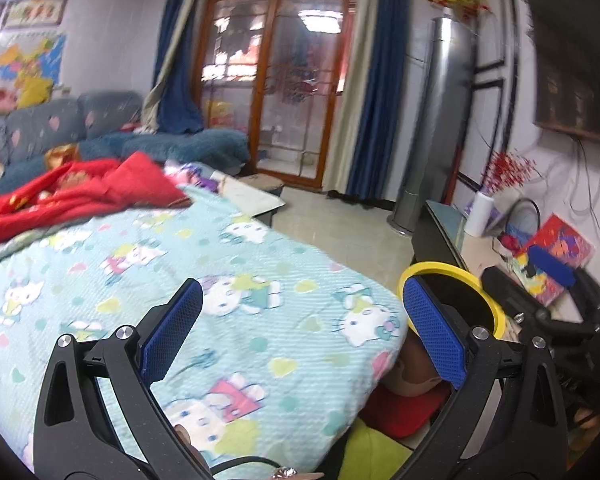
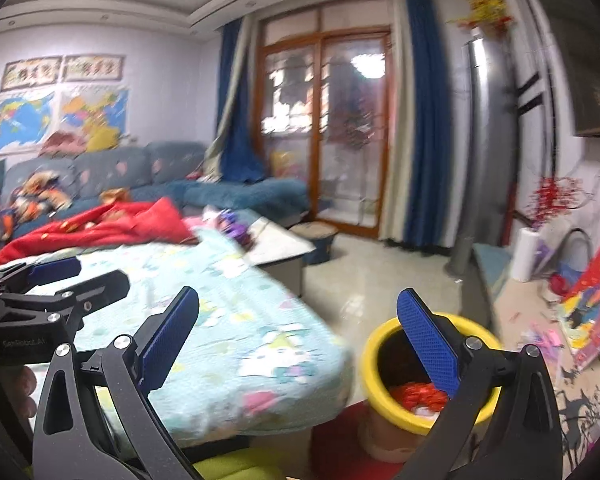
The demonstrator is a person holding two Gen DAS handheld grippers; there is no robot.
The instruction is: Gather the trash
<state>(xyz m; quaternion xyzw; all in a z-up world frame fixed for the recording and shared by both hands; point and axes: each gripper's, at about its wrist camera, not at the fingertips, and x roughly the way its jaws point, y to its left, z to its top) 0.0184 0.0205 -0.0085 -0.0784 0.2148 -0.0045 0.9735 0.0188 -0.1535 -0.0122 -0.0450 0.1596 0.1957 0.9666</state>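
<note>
Open floor (image 2: 380, 280) beyond yellow bin (image 2: 374, 364)

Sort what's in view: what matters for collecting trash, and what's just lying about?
Job:
- yellow-rimmed bin, red scraps inside
- left gripper and right gripper, both open, empty

Lying about:
- red blanket
- cartoon bedspread
- paper towel roll
- sofa

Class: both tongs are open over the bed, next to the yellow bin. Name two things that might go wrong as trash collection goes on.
1. The yellow bin stands close under the bed's overhanging edge; a low swing of the right tongs might knock it.
2. Both views are blurred, so small trash may be missed. No trash shows on the sheet near the left tongs.
</note>
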